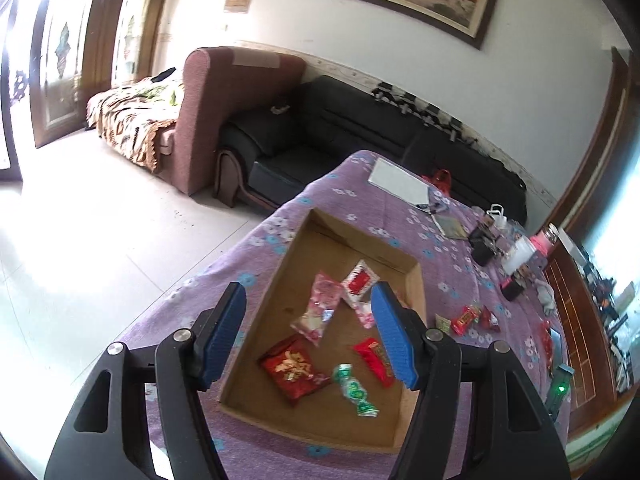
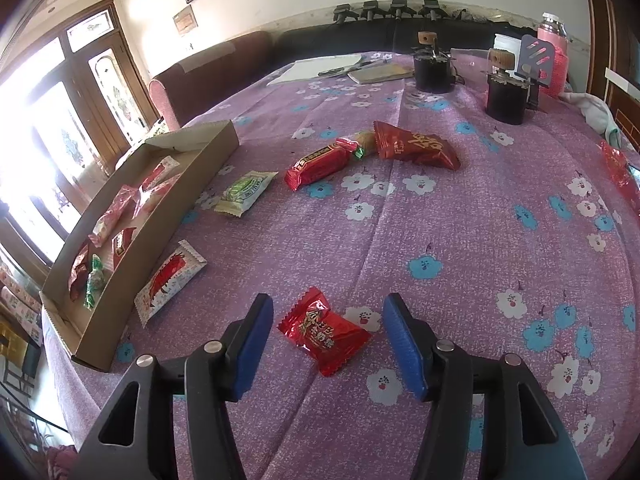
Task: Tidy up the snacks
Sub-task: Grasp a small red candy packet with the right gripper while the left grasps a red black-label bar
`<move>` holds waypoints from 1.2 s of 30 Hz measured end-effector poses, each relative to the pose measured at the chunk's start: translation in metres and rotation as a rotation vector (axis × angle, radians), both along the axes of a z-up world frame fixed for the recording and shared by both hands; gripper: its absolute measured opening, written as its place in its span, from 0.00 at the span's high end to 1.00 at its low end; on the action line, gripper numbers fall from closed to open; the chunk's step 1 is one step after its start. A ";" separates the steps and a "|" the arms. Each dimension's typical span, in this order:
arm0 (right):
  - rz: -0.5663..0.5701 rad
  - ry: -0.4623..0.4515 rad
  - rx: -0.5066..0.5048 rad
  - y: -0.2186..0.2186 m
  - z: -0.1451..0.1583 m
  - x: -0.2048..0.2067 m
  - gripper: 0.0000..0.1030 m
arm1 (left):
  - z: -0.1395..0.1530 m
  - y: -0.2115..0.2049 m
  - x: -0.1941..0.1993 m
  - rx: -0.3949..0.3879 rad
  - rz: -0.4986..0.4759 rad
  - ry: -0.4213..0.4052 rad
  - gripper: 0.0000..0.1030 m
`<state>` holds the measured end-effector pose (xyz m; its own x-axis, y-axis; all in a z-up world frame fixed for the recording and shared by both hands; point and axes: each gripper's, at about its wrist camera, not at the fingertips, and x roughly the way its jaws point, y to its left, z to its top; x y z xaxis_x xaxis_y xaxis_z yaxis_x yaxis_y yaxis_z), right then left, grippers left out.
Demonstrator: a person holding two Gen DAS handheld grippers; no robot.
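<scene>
Both tongs stand with their blue jaws apart and nothing clamped. Over the cardboard tray (image 1: 416, 280), the left gripper (image 1: 310, 330) hangs empty; below it in the tray lie 6 snacks, among them a red packet (image 1: 289, 368) and a green twist candy (image 1: 354, 390). Well to the right of the tray, the right gripper (image 2: 326, 338) straddles a red candy packet (image 2: 322, 330) lying flat on the purple flowered cloth (image 2: 460, 208), pads clear of it. Against the tray's outer wall leans a white-and-red sachet (image 2: 170, 280); farther from it sit a green-white wafer (image 2: 244, 192) and a red bar (image 2: 320, 162).
</scene>
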<state>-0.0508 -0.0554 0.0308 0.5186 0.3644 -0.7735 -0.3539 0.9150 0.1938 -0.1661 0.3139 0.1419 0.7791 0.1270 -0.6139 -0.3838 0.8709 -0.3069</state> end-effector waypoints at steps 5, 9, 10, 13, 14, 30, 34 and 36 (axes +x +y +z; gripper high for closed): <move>-0.001 0.000 -0.005 0.000 0.000 0.000 0.41 | -0.011 0.019 -0.002 -0.007 0.008 0.003 0.38; -0.021 -0.004 -0.047 0.003 0.000 0.000 0.41 | -0.016 0.029 -0.002 0.000 -0.036 0.002 0.38; -0.034 -0.006 -0.068 0.005 0.000 -0.001 0.41 | -0.017 0.030 -0.002 0.001 -0.046 0.002 0.38; -0.056 -0.007 -0.130 0.012 -0.001 -0.001 0.41 | -0.019 0.022 0.005 0.008 -0.132 0.008 0.38; -0.054 -0.008 -0.158 0.015 -0.001 -0.001 0.41 | -0.018 0.017 0.007 0.014 -0.157 0.013 0.38; -0.110 0.008 -0.137 -0.006 0.001 -0.007 0.82 | -0.034 -0.159 0.132 0.006 -0.567 0.186 0.38; -0.115 0.017 -0.108 -0.022 0.002 -0.003 0.81 | -0.050 -0.193 0.177 0.034 -0.606 0.230 0.38; -0.115 0.019 -0.097 -0.027 0.001 -0.001 0.81 | -0.062 -0.209 0.201 0.061 -0.643 0.263 0.38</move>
